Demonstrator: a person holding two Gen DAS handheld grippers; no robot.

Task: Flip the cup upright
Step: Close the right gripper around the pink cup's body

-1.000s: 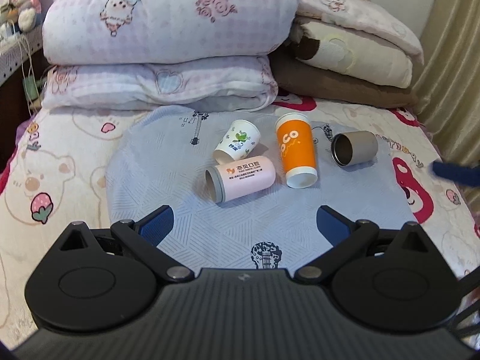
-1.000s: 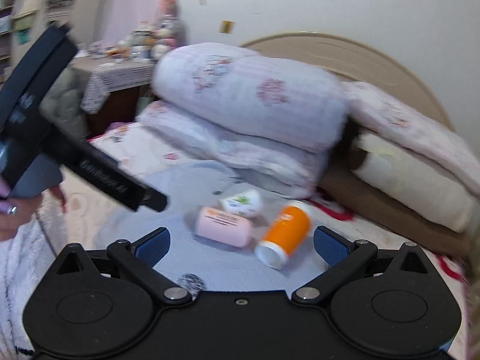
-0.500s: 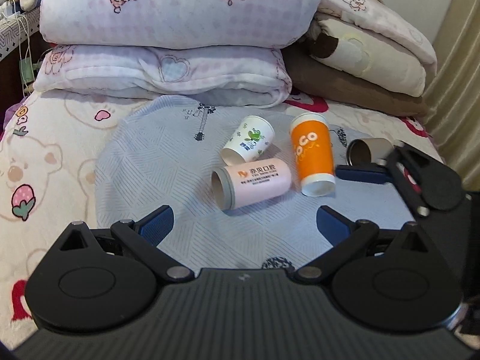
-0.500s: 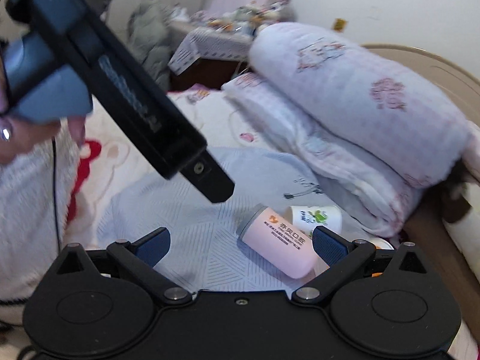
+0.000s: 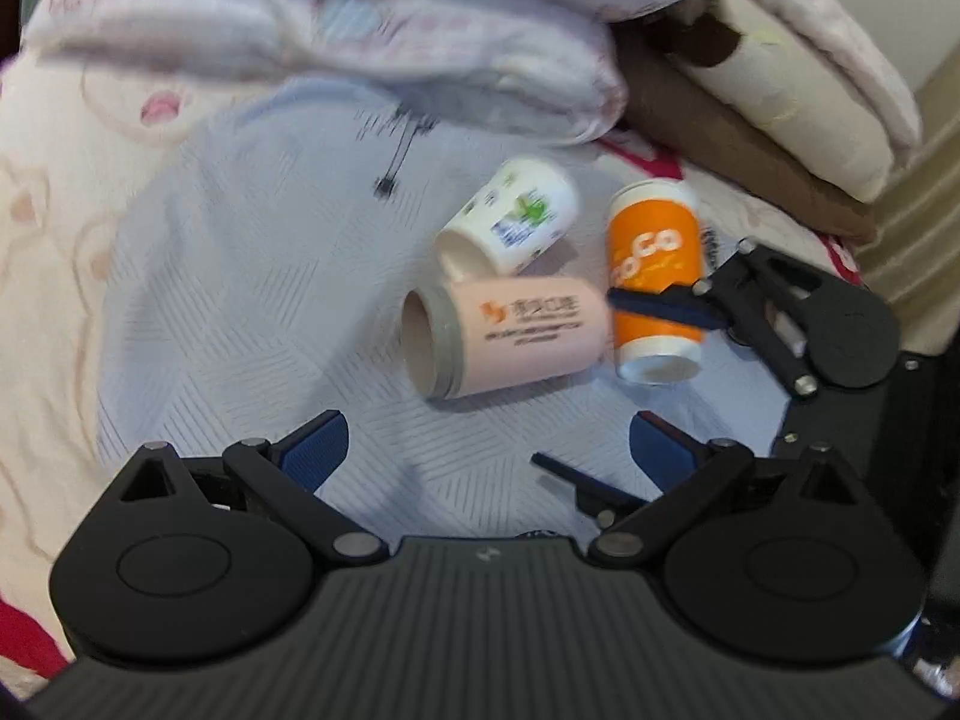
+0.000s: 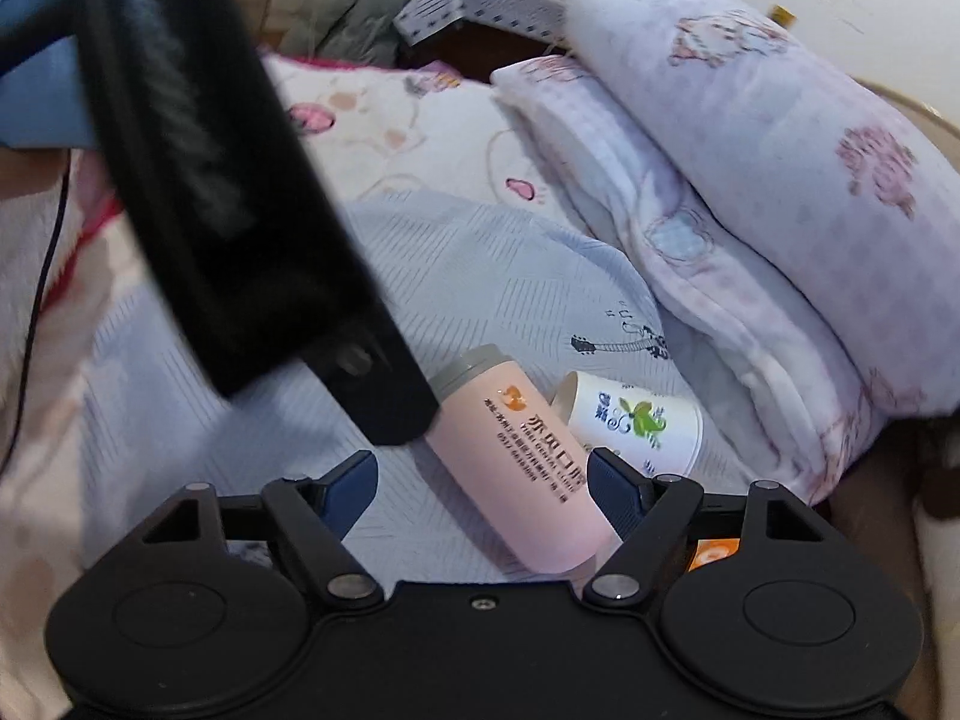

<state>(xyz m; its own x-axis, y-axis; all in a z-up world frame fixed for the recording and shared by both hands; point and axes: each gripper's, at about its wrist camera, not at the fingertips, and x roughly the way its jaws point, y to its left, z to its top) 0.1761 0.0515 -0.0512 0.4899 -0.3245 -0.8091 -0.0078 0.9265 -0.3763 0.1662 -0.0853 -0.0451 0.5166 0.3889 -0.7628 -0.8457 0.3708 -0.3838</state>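
Three cups lie on their sides on a pale blue mat (image 5: pixel 252 312): a pink cup (image 5: pixel 510 336), a white cup with a green print (image 5: pixel 516 222) and an orange cup (image 5: pixel 654 276). My left gripper (image 5: pixel 486 444) is open and empty, hovering just short of the pink cup. My right gripper (image 6: pixel 483 492) is open, its jaws on either side of the pink cup's (image 6: pixel 516 456) base end without closing on it. In the left wrist view the right gripper (image 5: pixel 576 384) comes in from the right, one finger across the orange cup. The white cup (image 6: pixel 636 420) lies beyond.
Folded quilts (image 5: pixel 336 18) and pillows (image 5: pixel 798 102) are stacked at the back of the bed. The left gripper's body (image 6: pixel 198 180) fills the upper left of the right wrist view. A cartoon-print bedsheet (image 5: pixel 54 228) surrounds the mat.
Both grippers have moved in toward the cups. The right gripper now straddles the pink cup. The grey cup at the far right is hidden from view.
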